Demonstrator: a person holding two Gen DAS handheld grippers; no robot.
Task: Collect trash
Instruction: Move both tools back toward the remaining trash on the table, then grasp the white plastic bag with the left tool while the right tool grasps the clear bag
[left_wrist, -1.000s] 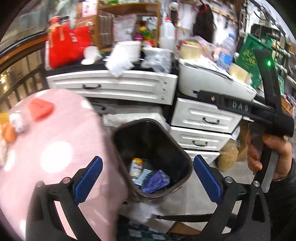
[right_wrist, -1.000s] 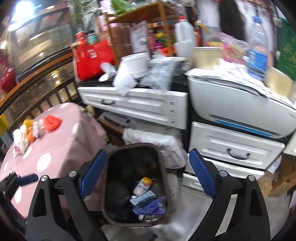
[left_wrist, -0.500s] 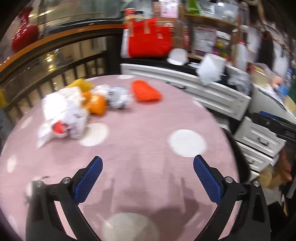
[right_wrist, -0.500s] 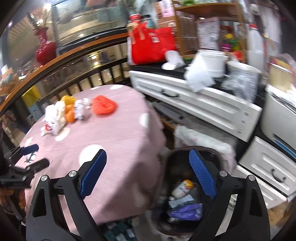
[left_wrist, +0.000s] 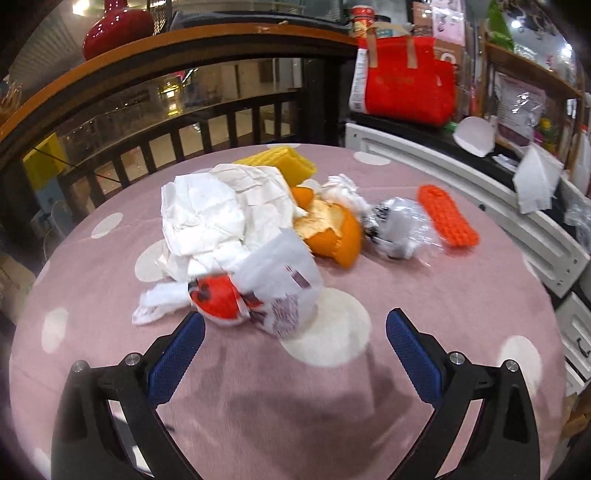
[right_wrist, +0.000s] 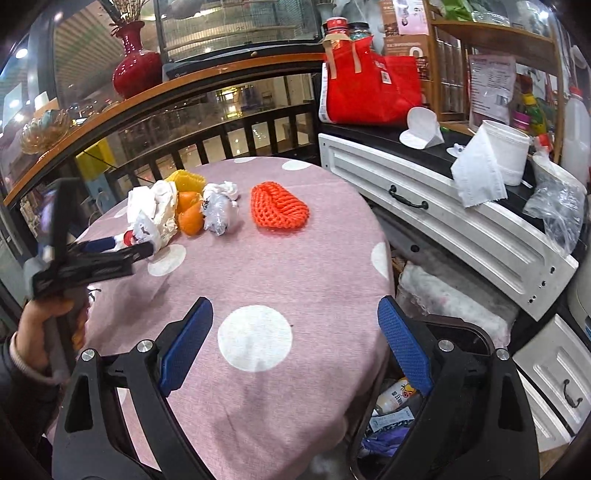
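Observation:
A pile of trash lies on the pink dotted table (left_wrist: 332, 406): crumpled white paper (left_wrist: 218, 214), a white wrapper with red print (left_wrist: 258, 291), orange peel (left_wrist: 328, 232), a clear crumpled wrapper (left_wrist: 395, 229), an orange foam net (left_wrist: 447, 218) and a yellow foam net (left_wrist: 277, 166). My left gripper (left_wrist: 295, 319) is open just short of the printed wrapper, holding nothing. The right gripper (right_wrist: 295, 306) hangs open and empty over the table's near edge. The right wrist view also shows the left gripper (right_wrist: 125, 245) at the pile (right_wrist: 159, 210). A dark trash bin (right_wrist: 461, 330) stands low right with a bottle (right_wrist: 397, 398) inside.
A white drawer cabinet (right_wrist: 443, 206) runs along the right, loaded with a red bag (right_wrist: 369, 88), a white tub (right_wrist: 506, 155) and plastic bags. A dark railing (right_wrist: 221, 133) curves behind the table. A person's hand (right_wrist: 37, 332) grips the left tool's handle.
Both grippers swung left, away from the bin and over to the table. The left one now sits close to the trash pile. Both stay open and empty.

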